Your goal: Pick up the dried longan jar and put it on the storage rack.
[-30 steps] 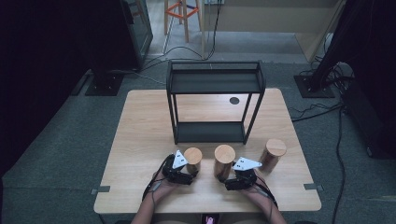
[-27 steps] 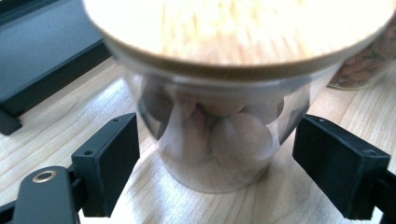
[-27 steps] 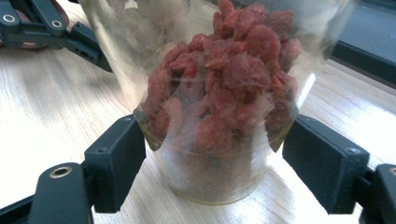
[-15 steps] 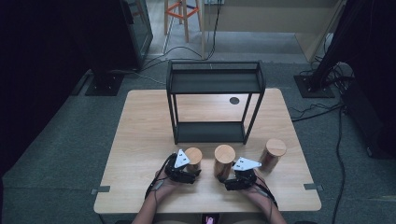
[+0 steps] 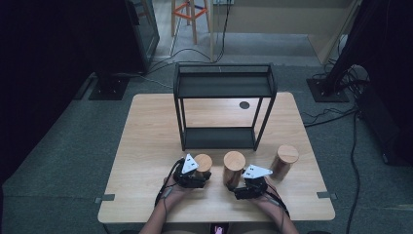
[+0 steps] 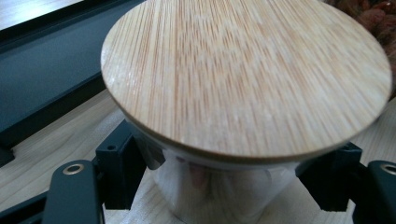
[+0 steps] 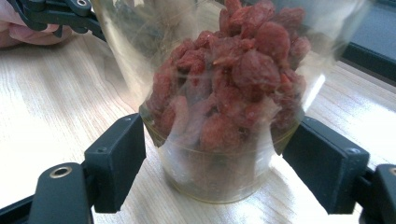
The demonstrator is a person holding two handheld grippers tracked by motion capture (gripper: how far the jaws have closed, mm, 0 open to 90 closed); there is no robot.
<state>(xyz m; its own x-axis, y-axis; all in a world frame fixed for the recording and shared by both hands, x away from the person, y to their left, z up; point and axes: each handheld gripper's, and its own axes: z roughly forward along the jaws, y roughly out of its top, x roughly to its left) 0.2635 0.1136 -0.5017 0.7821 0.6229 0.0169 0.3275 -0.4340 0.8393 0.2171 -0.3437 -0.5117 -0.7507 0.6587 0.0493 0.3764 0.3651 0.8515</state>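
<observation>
Three glass jars with bamboo lids stand in a row near the table's front. My left gripper [image 5: 199, 176] holds the left jar [image 5: 203, 163]; its view has the round lid [image 6: 243, 74] close up, and the gripper [image 6: 229, 182] has both jaws against the glass below it. My right gripper [image 5: 234, 183] is at the middle jar [image 5: 234, 162]. In the right gripper view that jar [image 7: 224, 93] is full of red dried berries, and the gripper [image 7: 215, 158] presses it from both sides. Both jars rest on the table. The third jar [image 5: 286, 155] stands untouched to the right.
A black two-tier metal shelf [image 5: 224, 87] stands on the wooden table [image 5: 146, 146] just behind the jars, both tiers bare. A dark round spot [image 5: 244, 105] lies on the tabletop behind it. The left gripper [image 7: 56, 14] and a hand show top left in the right gripper view.
My left gripper has slid a little to the right, closer around the left jar. The right gripper and all three jars have stayed in place.
</observation>
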